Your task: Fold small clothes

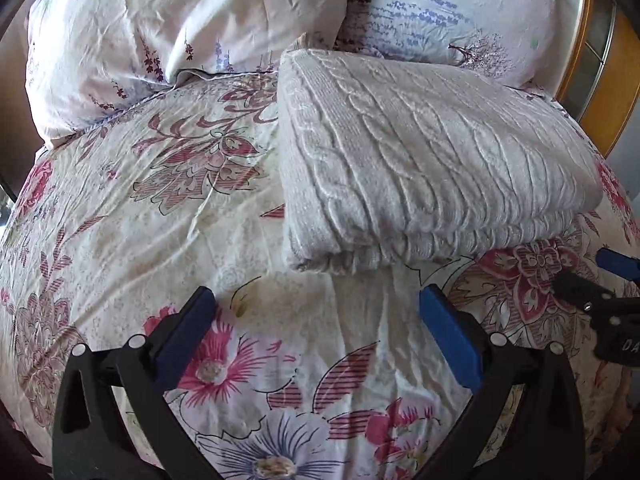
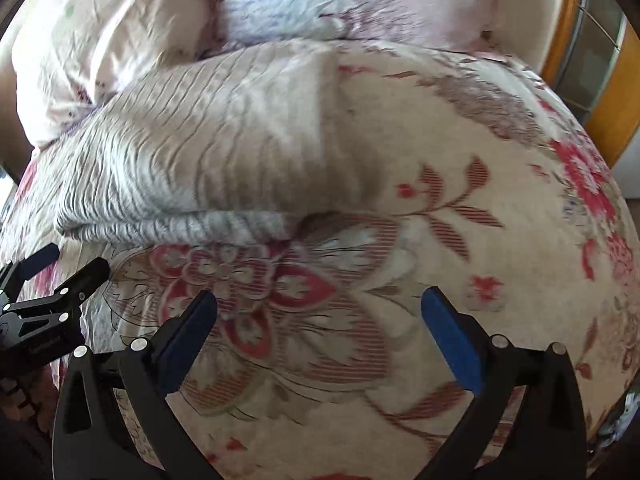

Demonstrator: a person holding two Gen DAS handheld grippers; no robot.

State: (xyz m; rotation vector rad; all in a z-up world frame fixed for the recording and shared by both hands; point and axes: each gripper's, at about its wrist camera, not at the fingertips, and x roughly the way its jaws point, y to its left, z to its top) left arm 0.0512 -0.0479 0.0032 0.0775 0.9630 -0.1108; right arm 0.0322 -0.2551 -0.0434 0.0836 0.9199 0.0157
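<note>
Folded cable-knit sweater (image 1: 420, 152) on floral bedspread (image 1: 160, 220), left gripper (image 1: 316, 300) and right gripper (image 2: 318, 300) both released, "DA" lettering partly readable.

My left wrist camera looks forward and down along my left gripper (image 1: 318, 296) from just above the floral bedspread (image 1: 120, 208), facing the pillows (image 1: 168, 20) at the head of the bed, with the folded knit sweater (image 1: 420, 152) close ahead to the right. My right wrist camera faces the same way from beside it, blurrier. Both share the sweater, bedspread, pillows and wooden frame (image 1: 600, 92), and each catches the other gripper at its edge.
</note>
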